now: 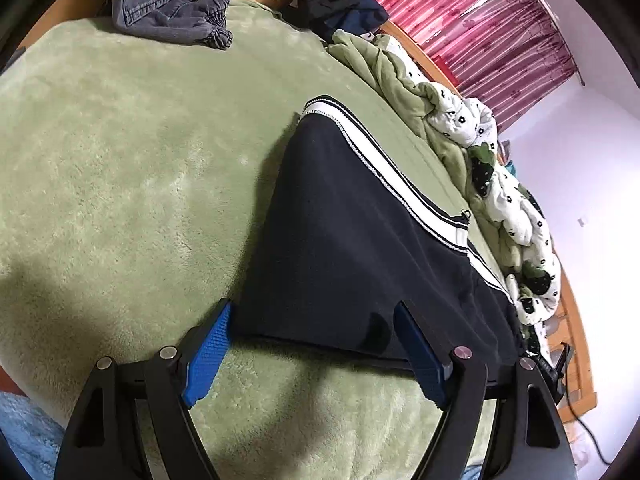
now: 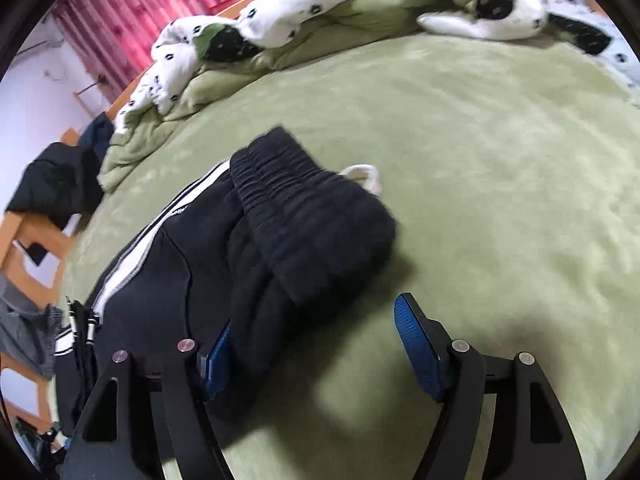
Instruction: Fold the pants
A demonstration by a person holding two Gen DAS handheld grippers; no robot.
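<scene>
Dark navy pants (image 1: 340, 248) with a white side stripe (image 1: 404, 184) lie on the green bed cover (image 1: 132, 152). My left gripper (image 1: 316, 352) is open, its blue pads straddling the near folded edge of the pants. In the right wrist view the pants (image 2: 248, 264) lie bunched, the ribbed waistband (image 2: 296, 200) folded over with a white drawstring (image 2: 366, 176) beside it. My right gripper (image 2: 316, 344) is open; its left pad sits against the fabric, its right pad is over the bare cover.
A crumpled white and green quilt (image 1: 480, 168) lies along the bed's far side, and also shows in the right wrist view (image 2: 320, 12). Grey denim clothes (image 1: 172, 0) are heaped at the bed's end. Wooden bed frame (image 1: 576, 336) and red curtains (image 1: 480, 20) border it.
</scene>
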